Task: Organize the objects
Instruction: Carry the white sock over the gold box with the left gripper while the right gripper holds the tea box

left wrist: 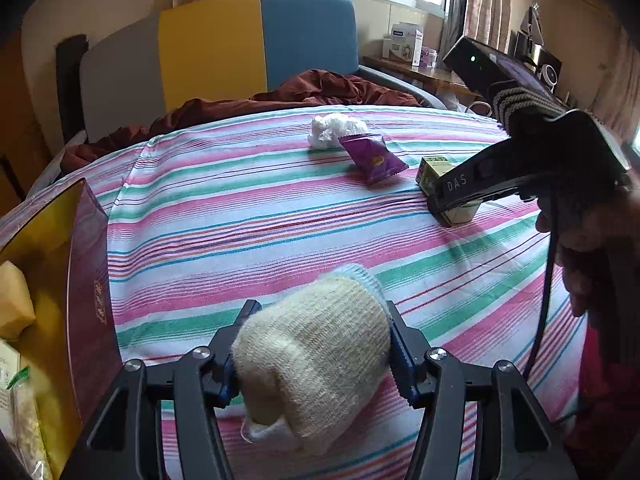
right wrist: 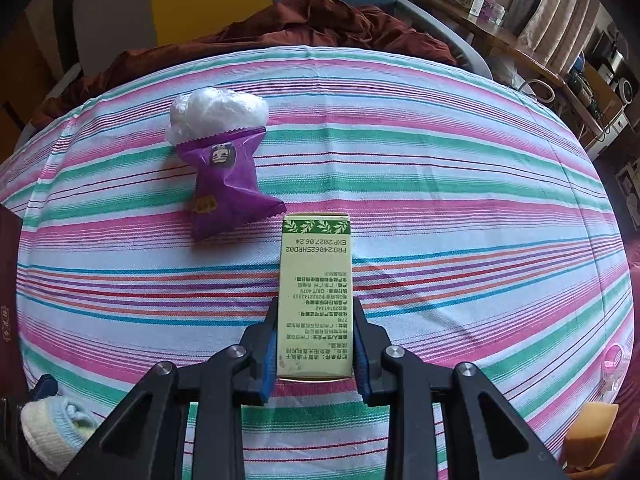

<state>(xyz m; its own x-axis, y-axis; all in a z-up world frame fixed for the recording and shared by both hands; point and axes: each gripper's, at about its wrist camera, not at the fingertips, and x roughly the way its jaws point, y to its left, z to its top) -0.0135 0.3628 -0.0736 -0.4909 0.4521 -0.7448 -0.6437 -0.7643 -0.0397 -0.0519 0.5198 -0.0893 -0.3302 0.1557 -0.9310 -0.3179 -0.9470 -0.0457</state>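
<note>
My left gripper (left wrist: 316, 354) was clamped on a knitted sock (left wrist: 316, 360) near the bed's (left wrist: 240, 216) front edge; my right gripper (right wrist: 316, 344) squeezed a green box (right wrist: 316, 292) (printed side up) mid-bed.

My left gripper (left wrist: 320, 340) fills the bottom of its wrist view: matte black linkage arms, each pinned with a round silver screw head, and fingers (left wrist: 402, 364) lined with blue serrated pads. At the right of that frame I see my right gripper (left wrist: 454, 206) from the side, a black shell marked "DAS" in pale letters, a black camera block with a small green light above it, and a black cable (left wrist: 540, 312) trailing down. My hand (left wrist: 576, 256) wears a dark sleeve. The right wrist view shows the same black arms, silver screws and blue pads (right wrist: 362, 354).
</note>
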